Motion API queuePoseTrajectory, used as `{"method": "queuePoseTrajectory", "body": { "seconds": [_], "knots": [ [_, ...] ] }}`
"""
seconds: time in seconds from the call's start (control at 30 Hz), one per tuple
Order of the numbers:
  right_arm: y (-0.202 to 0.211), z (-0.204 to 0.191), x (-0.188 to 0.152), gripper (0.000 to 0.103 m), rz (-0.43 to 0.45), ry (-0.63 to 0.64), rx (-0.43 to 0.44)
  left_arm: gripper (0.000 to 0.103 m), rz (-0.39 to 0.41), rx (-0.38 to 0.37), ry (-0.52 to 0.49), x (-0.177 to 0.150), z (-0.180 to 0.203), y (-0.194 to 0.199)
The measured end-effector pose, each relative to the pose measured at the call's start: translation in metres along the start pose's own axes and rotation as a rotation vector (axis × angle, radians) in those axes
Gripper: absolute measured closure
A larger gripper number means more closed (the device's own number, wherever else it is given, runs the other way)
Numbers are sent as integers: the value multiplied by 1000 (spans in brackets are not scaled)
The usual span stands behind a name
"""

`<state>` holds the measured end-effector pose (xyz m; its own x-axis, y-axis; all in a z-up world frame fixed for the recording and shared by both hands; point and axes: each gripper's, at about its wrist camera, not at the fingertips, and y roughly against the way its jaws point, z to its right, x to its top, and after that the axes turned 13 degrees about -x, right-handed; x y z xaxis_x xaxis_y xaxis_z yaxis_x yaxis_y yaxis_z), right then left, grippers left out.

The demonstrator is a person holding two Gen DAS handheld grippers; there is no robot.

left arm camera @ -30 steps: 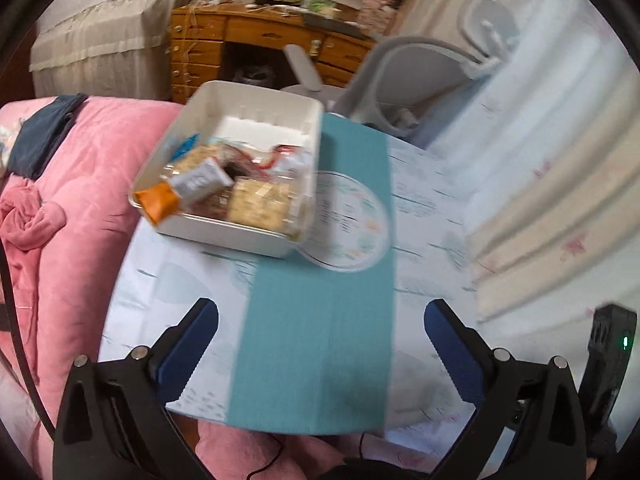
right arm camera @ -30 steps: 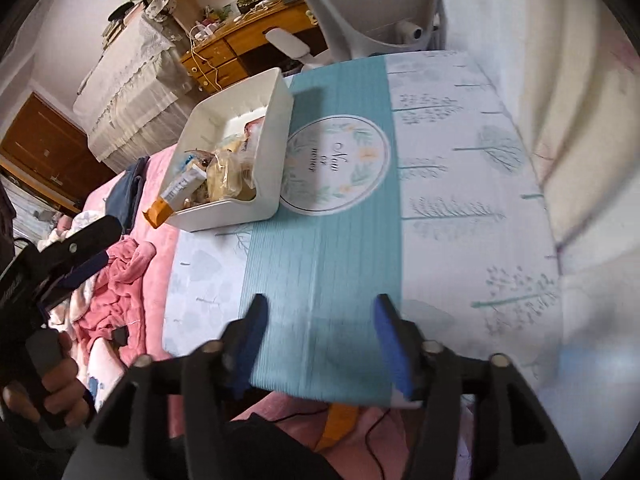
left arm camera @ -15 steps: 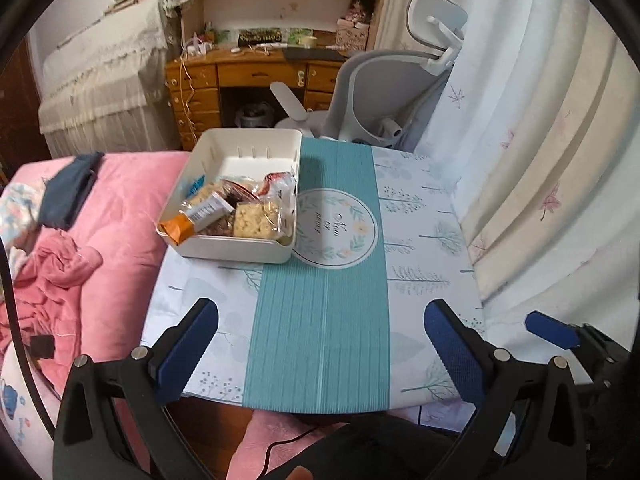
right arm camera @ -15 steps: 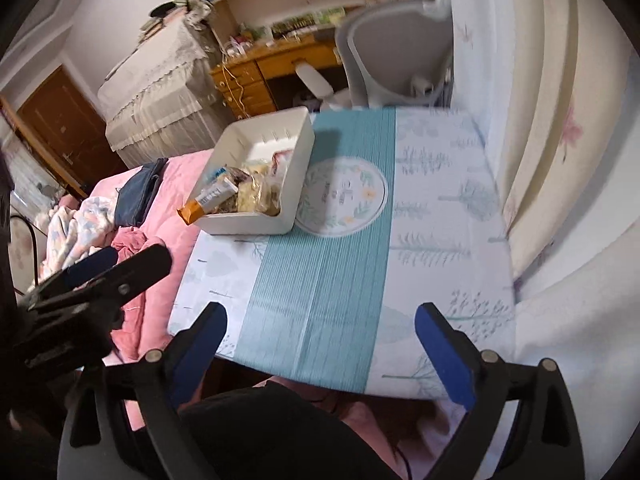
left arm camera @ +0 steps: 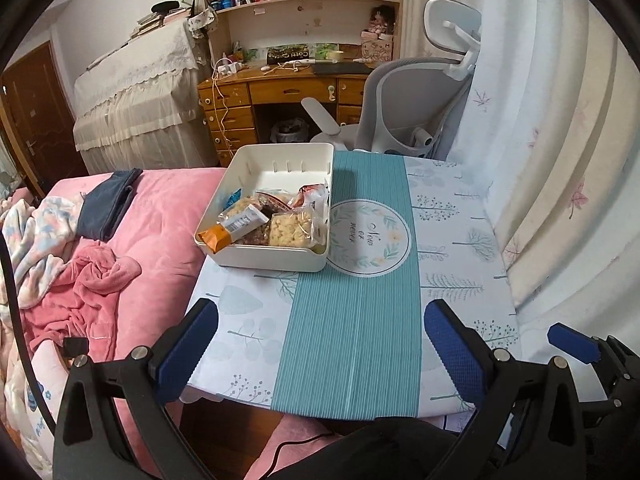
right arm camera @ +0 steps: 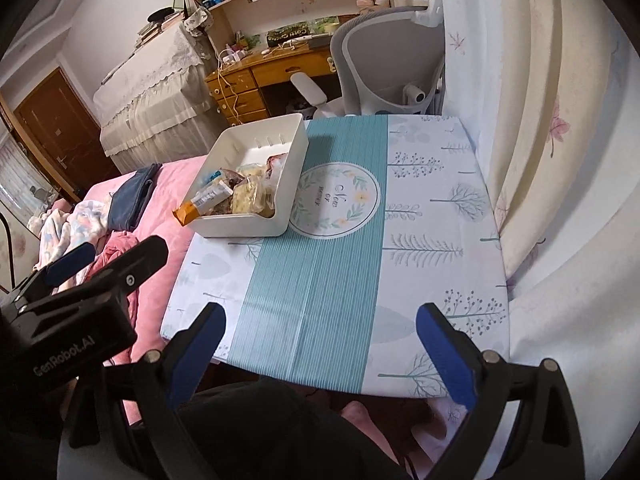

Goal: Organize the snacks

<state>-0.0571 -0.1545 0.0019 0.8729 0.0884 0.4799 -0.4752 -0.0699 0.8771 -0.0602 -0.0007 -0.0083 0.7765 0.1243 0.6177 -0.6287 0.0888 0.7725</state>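
A white bin (left arm camera: 276, 259) stands on the left side of the table (left arm camera: 456, 240), also in the right wrist view (right arm camera: 244, 228). It holds several snack packets, among them an orange-ended bar (left arm camera: 234, 228) that juts over the near left rim and a clear bag of pale crackers (left arm camera: 290, 230). My left gripper (left arm camera: 320, 348) is open and empty, held back over the table's near edge. My right gripper (right arm camera: 320, 348) is open and empty too, above the near edge. The left gripper also shows in the right wrist view (right arm camera: 80, 292) at the left.
A pink bed (left arm camera: 132, 240) with heaped clothes lies left of the table. A grey office chair (left arm camera: 408, 108) and a wooden desk (left arm camera: 280, 92) stand behind it. A curtain (left arm camera: 560, 160) hangs along the right edge.
Both grippers have drawn back and up from the table, so the bin looks smaller and farther. The right gripper's jaws have opened wider.
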Motion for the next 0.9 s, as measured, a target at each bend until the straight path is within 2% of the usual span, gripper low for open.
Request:
{"method": "queuePoseTrajectory", "body": {
  "seconds": [0.9],
  "knots": [
    [-8, 9, -4, 6, -31, -7, 9, 1, -6, -11, -18, 0, 16, -5]
  ]
}}
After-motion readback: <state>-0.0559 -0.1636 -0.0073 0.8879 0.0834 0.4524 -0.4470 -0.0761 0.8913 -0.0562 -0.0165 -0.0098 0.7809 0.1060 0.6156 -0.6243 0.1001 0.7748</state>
